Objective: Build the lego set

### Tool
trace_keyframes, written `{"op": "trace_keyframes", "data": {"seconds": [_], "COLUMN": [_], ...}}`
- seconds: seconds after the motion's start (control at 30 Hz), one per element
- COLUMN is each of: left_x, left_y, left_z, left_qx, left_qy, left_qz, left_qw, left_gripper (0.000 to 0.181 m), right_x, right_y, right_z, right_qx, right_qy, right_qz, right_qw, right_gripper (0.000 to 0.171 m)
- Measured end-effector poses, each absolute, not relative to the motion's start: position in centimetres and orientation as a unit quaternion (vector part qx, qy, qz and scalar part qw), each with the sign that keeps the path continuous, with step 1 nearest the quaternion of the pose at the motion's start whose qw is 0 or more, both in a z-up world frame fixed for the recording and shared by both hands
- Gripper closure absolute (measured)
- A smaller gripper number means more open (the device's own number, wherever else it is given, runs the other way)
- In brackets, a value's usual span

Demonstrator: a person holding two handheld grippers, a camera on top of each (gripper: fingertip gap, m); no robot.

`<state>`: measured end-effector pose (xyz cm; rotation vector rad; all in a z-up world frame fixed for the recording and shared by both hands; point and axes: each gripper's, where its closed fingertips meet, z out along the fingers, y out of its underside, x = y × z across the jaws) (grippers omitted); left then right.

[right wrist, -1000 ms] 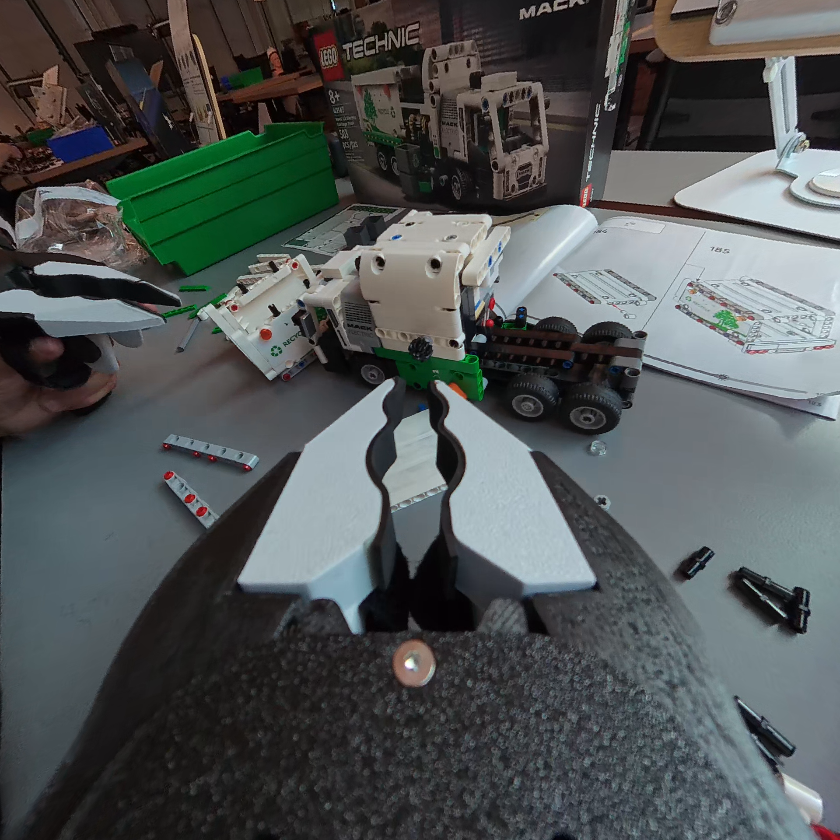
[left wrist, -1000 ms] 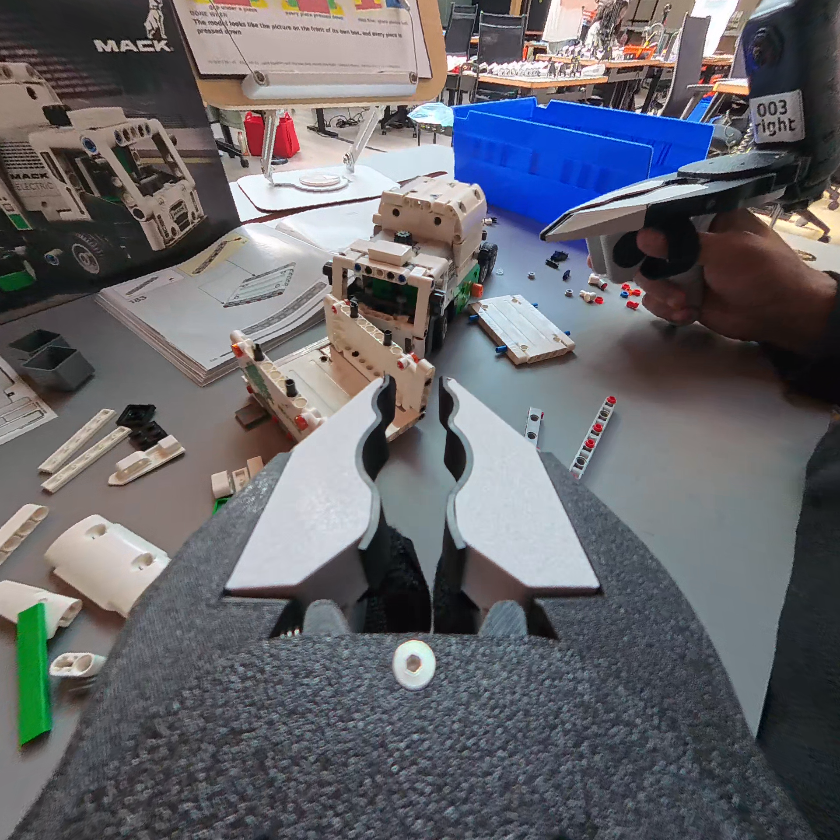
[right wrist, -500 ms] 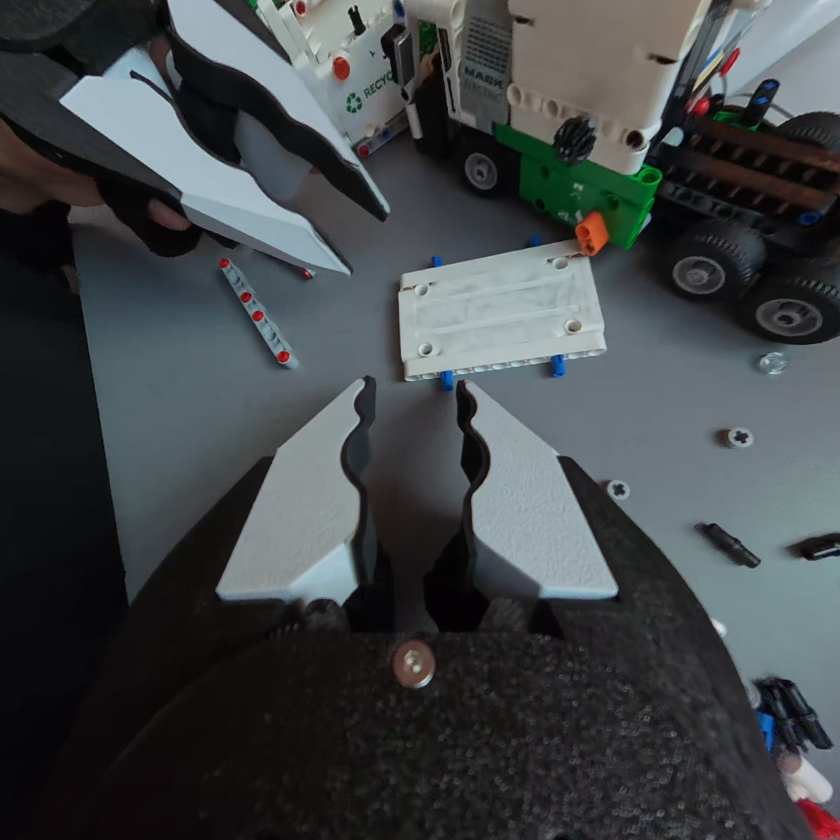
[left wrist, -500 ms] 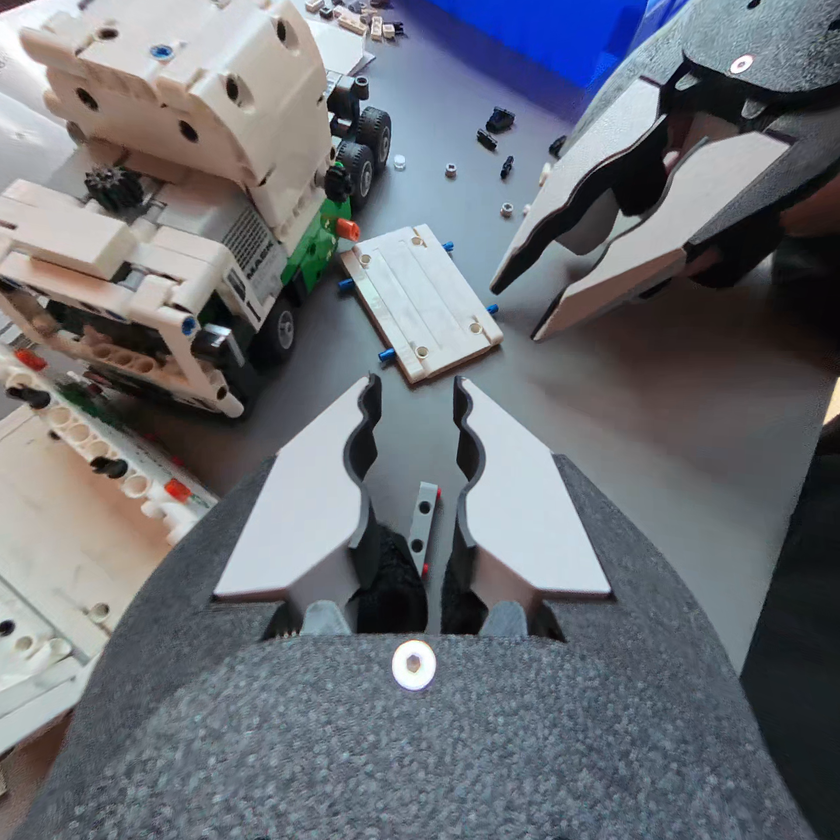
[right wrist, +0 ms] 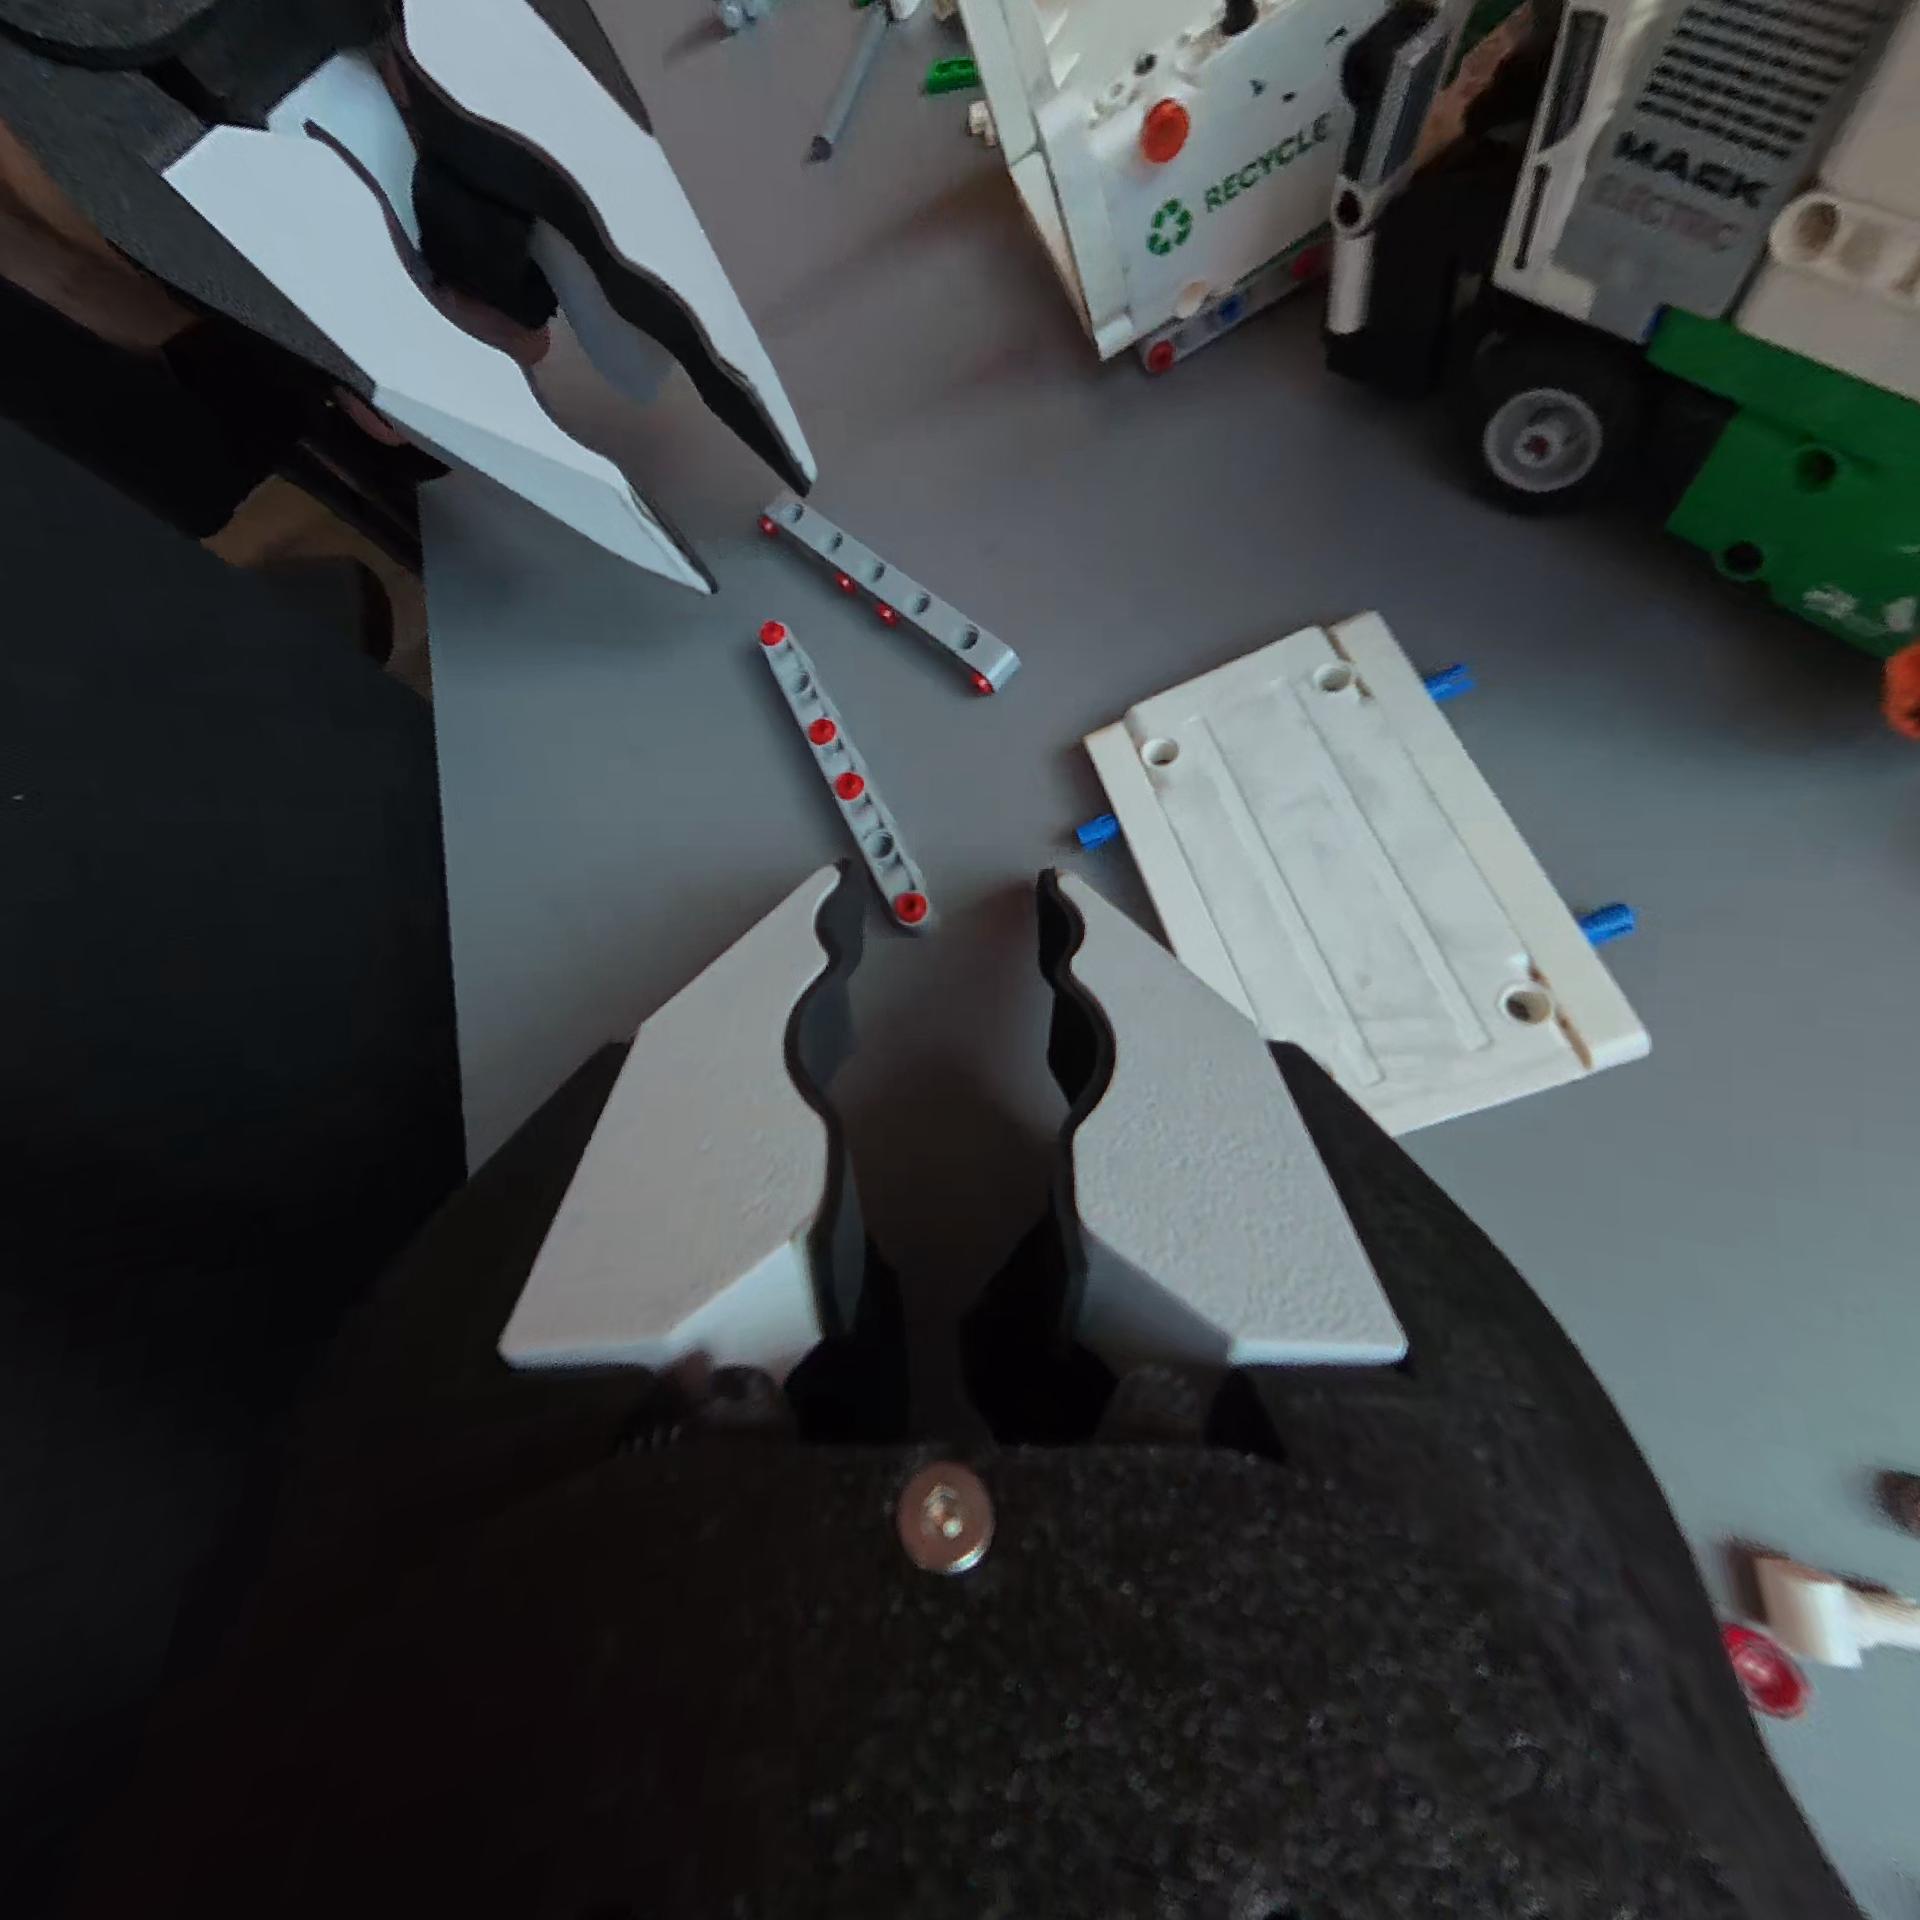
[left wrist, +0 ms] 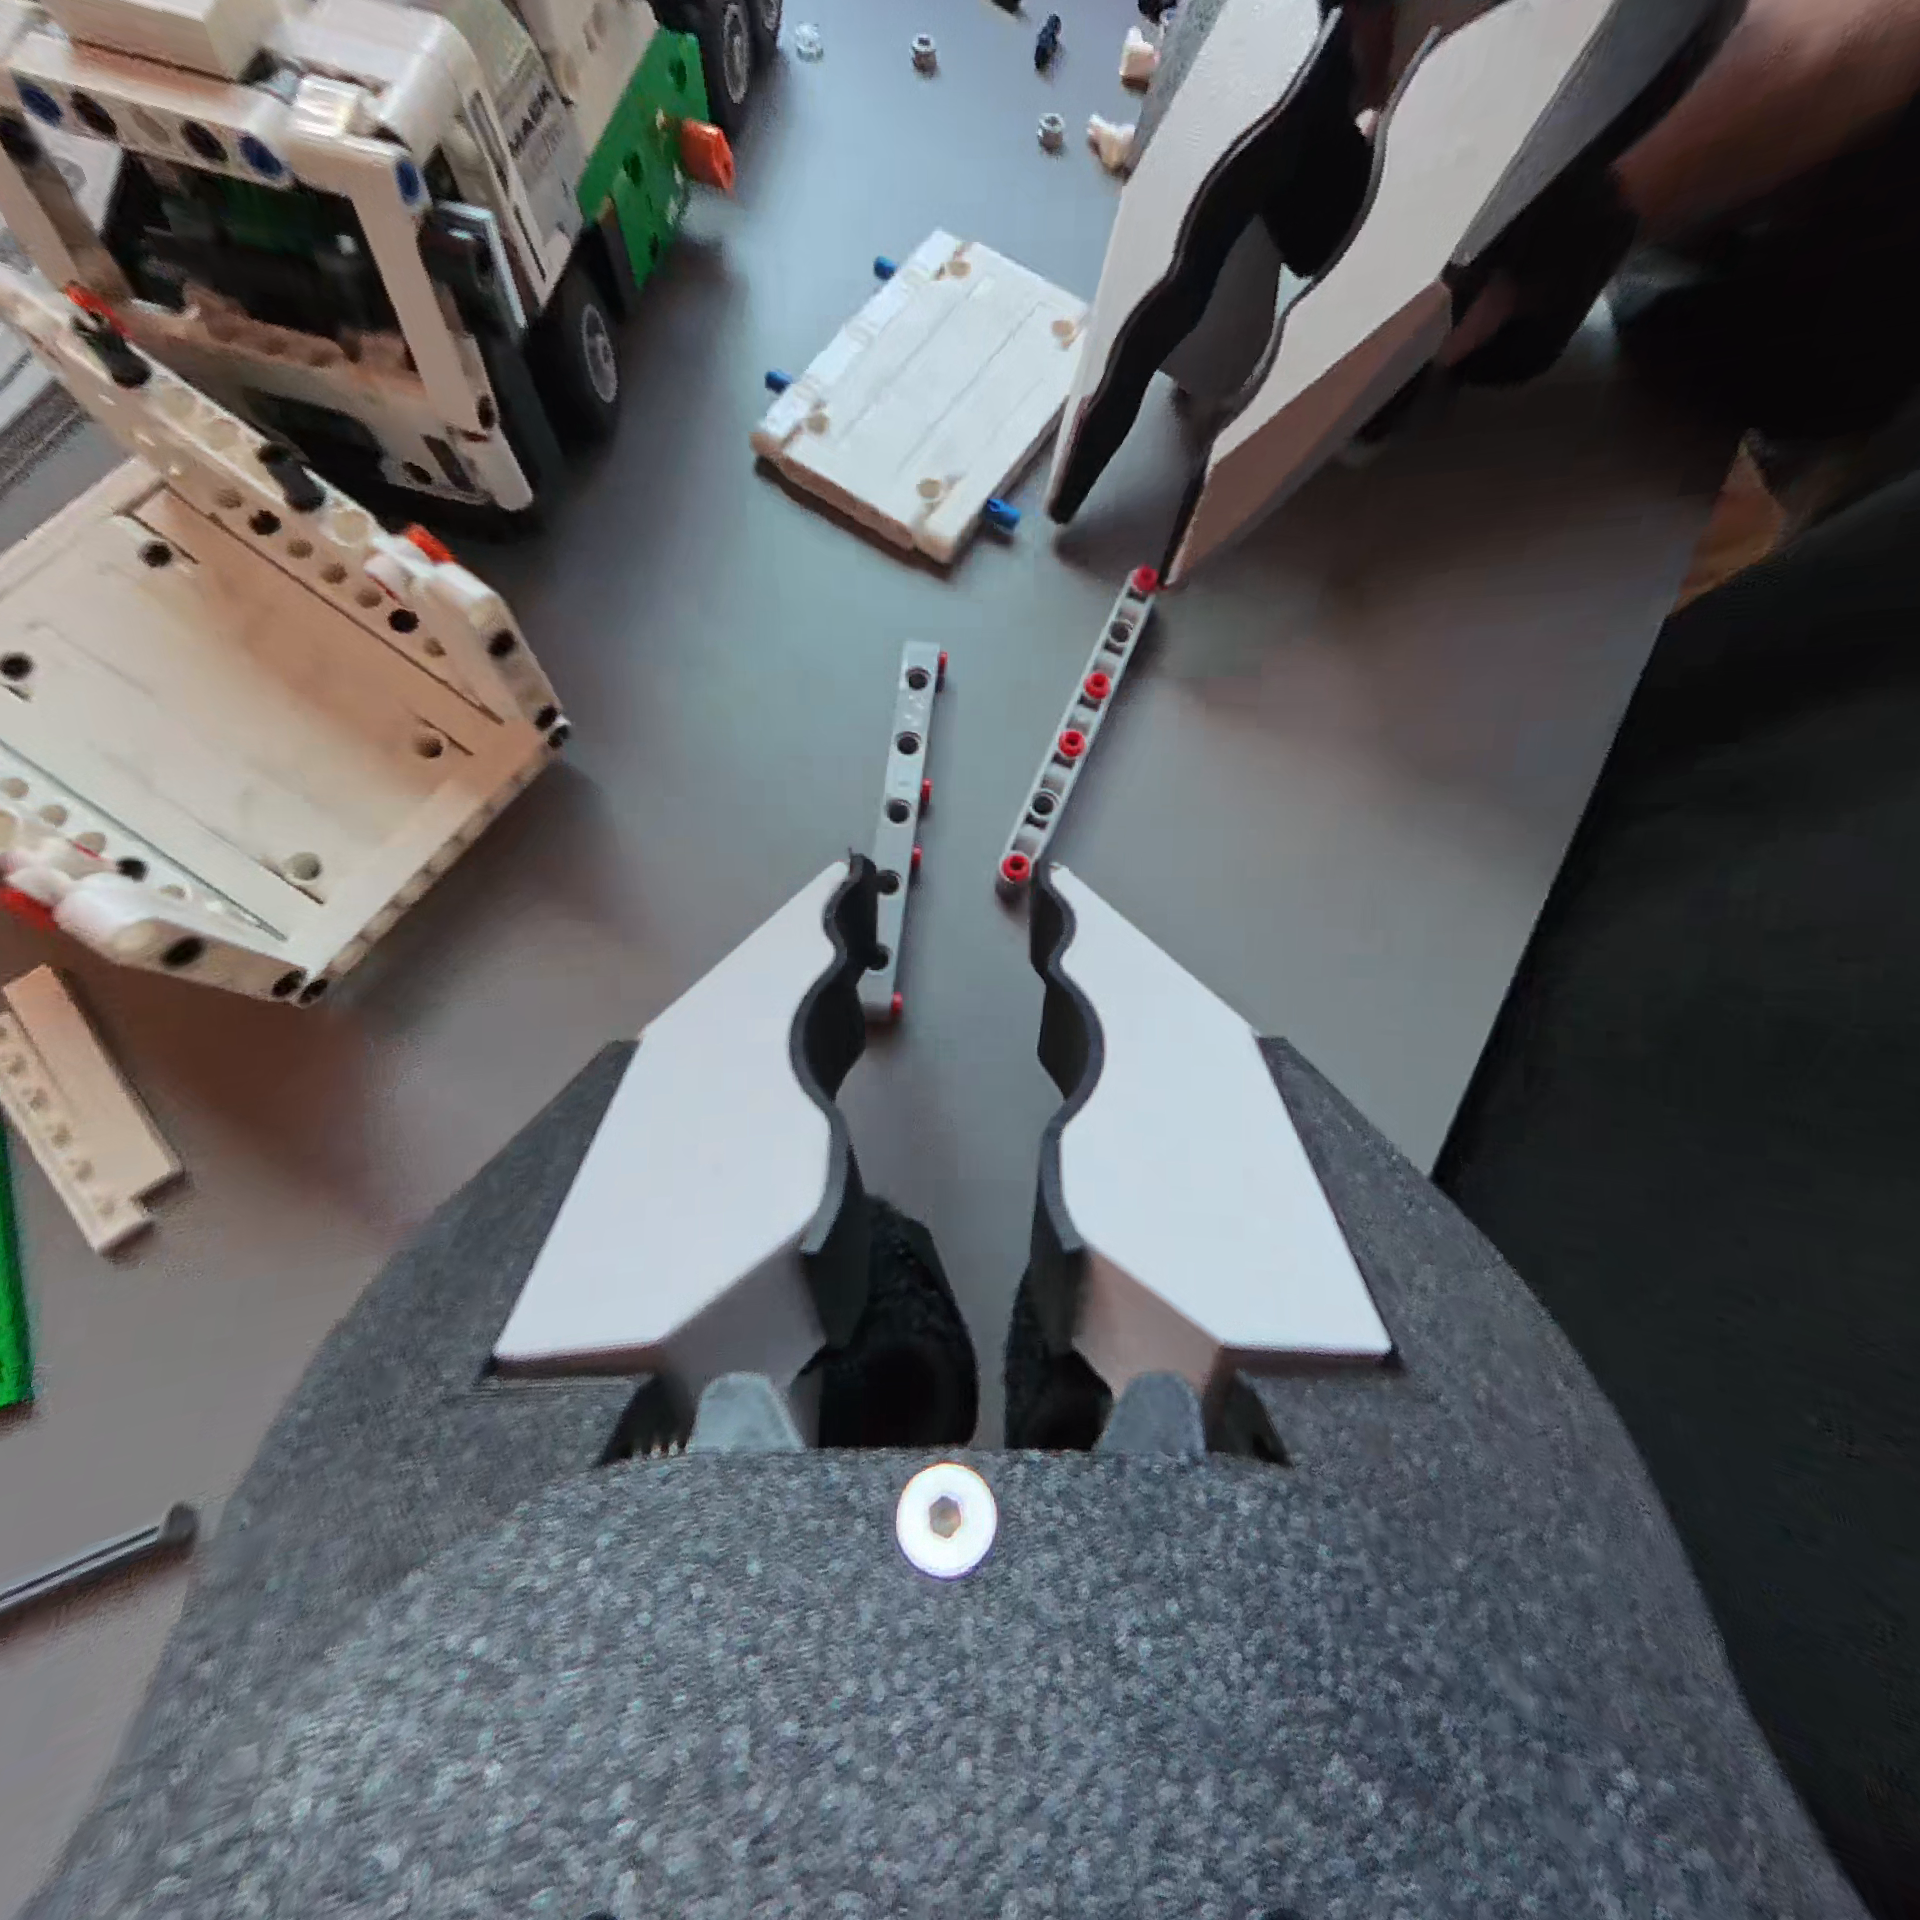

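Two grey beams with red pins lie side by side on the grey table. In the left wrist view, my left gripper (left wrist: 948, 883) is open and empty, low over the table. One beam (left wrist: 907, 821) lies along its left finger; the other beam (left wrist: 1075, 732) runs from its right fingertip to my right gripper (left wrist: 1117, 545). In the right wrist view, my right gripper (right wrist: 943, 883) is open and empty, its left fingertip at the end of the near beam (right wrist: 842, 774). The far beam (right wrist: 888, 592) lies by my left gripper (right wrist: 756, 535). A white panel with blue pins (right wrist: 1351, 873) lies to the right.
The white and green truck (left wrist: 364, 208) stands at upper left, with its white container body (left wrist: 239, 727) beside it. The truck (right wrist: 1662, 208) and container (right wrist: 1174, 187) also show in the right wrist view. The white panel (left wrist: 925, 395) lies beyond the beams. Small loose parts (right wrist: 1818, 1621) lie at lower right. Spacing between my two grippers at the tips: around 9 cm.
Both grippers have dropped from a raised view of the table to just above it and closed in on the two grey beams from opposite ends. Both jaws have opened wider.
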<state>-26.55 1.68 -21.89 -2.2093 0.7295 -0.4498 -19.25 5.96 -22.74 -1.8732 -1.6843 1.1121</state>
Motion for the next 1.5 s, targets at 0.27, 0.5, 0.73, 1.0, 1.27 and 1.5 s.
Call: {"op": "trace_keyframes", "data": {"seconds": [0.27,0.5,0.73,1.0,1.27,1.5], "left_x": [-24.9,-24.2,-22.5,-22.1,-22.1,-21.3], "left_y": [1.9,3.3,4.1,4.3,4.5,4.4], "left_z": [-23.7,-23.4,-21.1,-20.5,-21.6,-22.6], "left_qx": [-0.841,-0.769,-0.671,-0.652,-0.692,-0.785], "left_qy": [0.372,0.487,0.549,0.552,0.527,0.433], "left_qz": [-0.117,-0.008,0.087,0.099,0.062,-0.11], "left_qw": [0.375,0.414,0.49,0.511,0.489,0.429], "left_gripper": [0.167,0.175,0.175,0.176,0.175,0.162], "right_x": [-18.4,-18.4,-19.6,-19.8,-19.4,-18.7], "right_y": [4.9,5.2,4.7,5.8,5.5,6.5], "right_z": [-21.8,-21.5,-21.3,-21.9,-22.3,-23.3], "right_qx": [-0.634,-0.641,-0.633,-0.639,-0.609,-0.541], "right_qy": [-0.636,-0.614,-0.607,-0.622,-0.669,-0.738], "right_qz": [0.385,0.409,0.437,0.389,0.328,0.192], "right_qw": [0.212,0.212,0.201,0.231,0.273,0.353], "right_gripper": [0.143,0.143,0.147,0.148,0.159,0.162]}}
